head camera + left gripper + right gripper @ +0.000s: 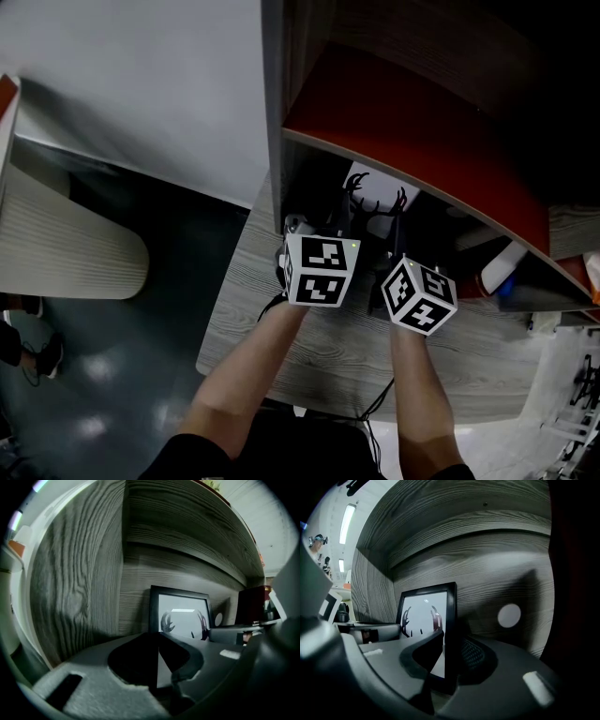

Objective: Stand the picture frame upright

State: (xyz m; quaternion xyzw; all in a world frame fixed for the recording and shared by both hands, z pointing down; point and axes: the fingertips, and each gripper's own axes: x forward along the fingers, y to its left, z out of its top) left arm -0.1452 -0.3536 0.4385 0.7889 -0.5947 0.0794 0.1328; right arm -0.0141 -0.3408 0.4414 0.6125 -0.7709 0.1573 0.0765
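Note:
A black picture frame (375,197) with an antler print stands upright in a wooden shelf niche, close to the back wall. My left gripper (309,234) reaches in at the frame's left edge. In the left gripper view that edge (153,616) runs down between the jaws, and the left gripper (157,667) is shut on it. My right gripper (394,251) is at the frame's right edge. In the right gripper view the frame (424,616) sits between the jaws of the right gripper (452,653), with a thin dark gap at the right pad (476,654).
A red shelf board (412,131) overhangs the niche, leaving little headroom. A grey wood-grain desk (328,361) lies beneath my arms. A dark red box (253,604) stands right of the frame. The back wall bears a white round sticker (509,615). White and blue items (502,272) lie farther right.

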